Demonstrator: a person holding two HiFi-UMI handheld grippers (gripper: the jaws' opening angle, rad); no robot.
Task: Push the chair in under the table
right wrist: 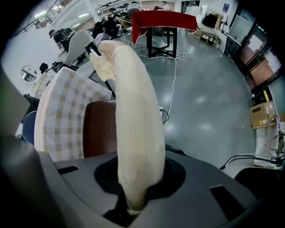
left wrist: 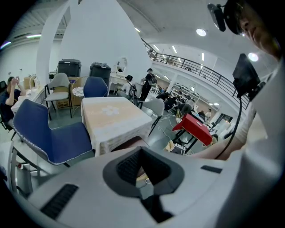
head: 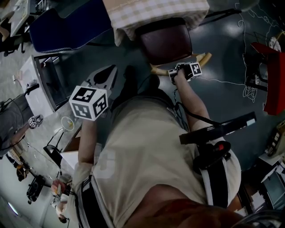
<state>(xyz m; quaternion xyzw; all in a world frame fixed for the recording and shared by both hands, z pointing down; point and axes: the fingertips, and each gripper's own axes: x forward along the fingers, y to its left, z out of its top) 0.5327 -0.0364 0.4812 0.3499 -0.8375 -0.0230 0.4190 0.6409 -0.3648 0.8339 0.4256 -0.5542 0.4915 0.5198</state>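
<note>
Grey polished floor (head: 222, 49) spreads across a big hall. At the top of the head view stands the table, its tabletop (head: 151, 11) draped in a checked cloth. The chair (head: 167, 42) sits with its dark red seat partly under the cloth's edge, its pale curved backrest (right wrist: 133, 111) outside. The right gripper (head: 176, 73) points down, fingers clamped on the backrest's top. The left gripper (head: 107, 73) hangs aside, fingers together on nothing. The push looks half done; next likely comes a steady shove toward the table, grip kept firm.

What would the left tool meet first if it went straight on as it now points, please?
Probably the chair's brown seat, just under the tablecloth edge; depth is hard to judge.
</note>
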